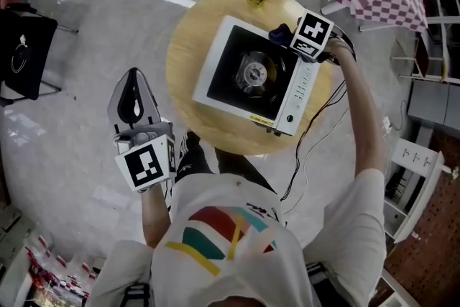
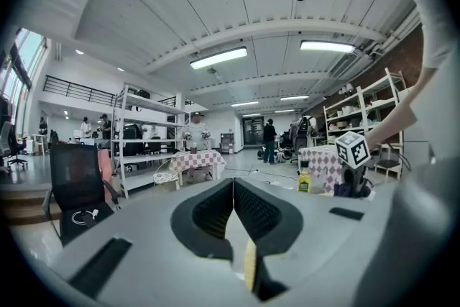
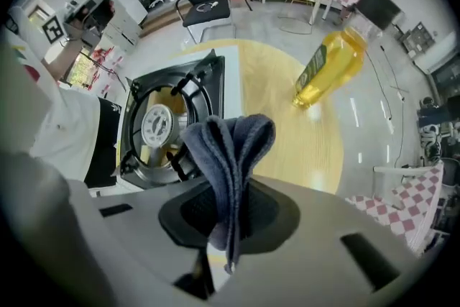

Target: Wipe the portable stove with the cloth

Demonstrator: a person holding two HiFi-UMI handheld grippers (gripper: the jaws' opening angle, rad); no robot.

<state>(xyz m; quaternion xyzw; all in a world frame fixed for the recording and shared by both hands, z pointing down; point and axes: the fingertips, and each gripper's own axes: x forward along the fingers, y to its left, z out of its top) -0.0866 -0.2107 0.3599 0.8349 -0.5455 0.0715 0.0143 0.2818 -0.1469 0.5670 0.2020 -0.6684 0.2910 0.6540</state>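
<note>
The stove (image 1: pixel 216 53) had a yellow sticker (image 1: pixel 261 119) on its front edge, and the yellow bottle (image 3: pixel 328 68) had a label too. The print on both was too small to read. Each gripper had a cube with black and white squares but no words.

The stove sat on a round wooden table (image 1: pixel 183 54). It was a white box with a black top. A shiny round burner (image 1: pixel 253 72) sat in the middle, with black arms around it. A strip with a round knob (image 1: pixel 290 118) ran down one side.

The cloth (image 3: pixel 228 146) was dark blue-grey, soft and folded. The right gripper (image 3: pixel 228 219) had its jaws squeezed tight on the cloth, which stuck up in a bunch. It was at the far corner of the stove, near the bottle. I could not tell if the cloth touched the stove.

The left gripper (image 2: pixel 233 216) was off the table, out over the floor. Its jaws were pressed together with nothing between them.
</note>
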